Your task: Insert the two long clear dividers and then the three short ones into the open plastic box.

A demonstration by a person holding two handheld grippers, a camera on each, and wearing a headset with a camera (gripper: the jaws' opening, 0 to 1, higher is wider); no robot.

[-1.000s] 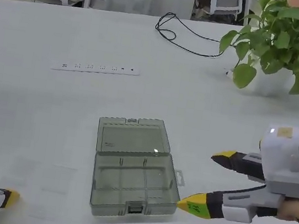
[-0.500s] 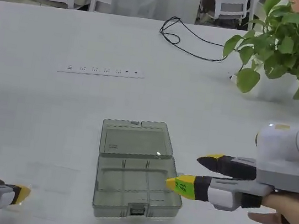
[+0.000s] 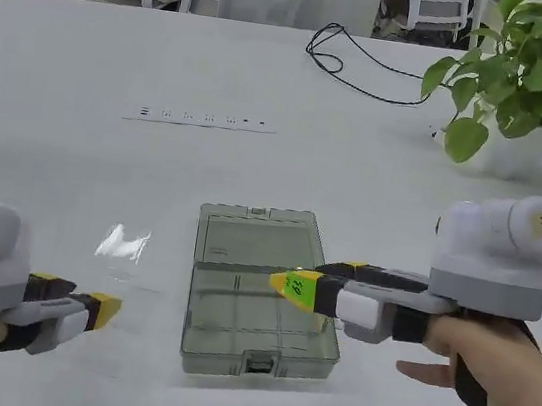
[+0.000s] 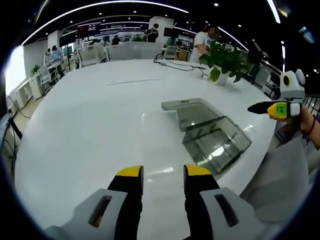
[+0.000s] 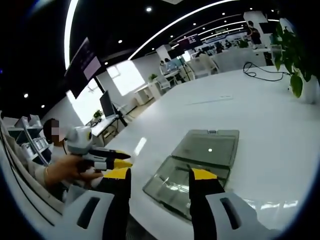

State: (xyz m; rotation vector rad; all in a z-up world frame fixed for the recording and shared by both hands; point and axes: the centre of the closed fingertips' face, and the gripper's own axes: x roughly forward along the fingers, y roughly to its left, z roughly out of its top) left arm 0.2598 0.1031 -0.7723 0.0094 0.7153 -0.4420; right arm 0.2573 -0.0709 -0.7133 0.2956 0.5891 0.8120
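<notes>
Where the left gripper [image 4: 164, 172] is seen along its own jaws, the two yellow-tipped jaws stand apart with a moderate gap and grip nothing. Directly ahead of those jaws, the clear dividers [image 4: 160, 140] lie flat on the white table [image 4: 90, 115]; their near edge reaches the jaw tips, and contact cannot be confirmed. How many pieces lie there cannot be told. The open plastic box [image 4: 215, 142] sits ahead and to the right of this gripper, lid folded back flat on the far side.

The right gripper [image 5: 160, 175] also has its jaws spread, with nothing between them. The box base lies just ahead of and below its tips, which in the head view overhang the base's right half. Whether a tip touches the box cannot be told. The left gripper shows off to this gripper's left.

Beyond both grippers lie a power strip [image 3: 199, 119], a black cable [image 3: 356, 62] and a potted plant [image 3: 532, 68].
</notes>
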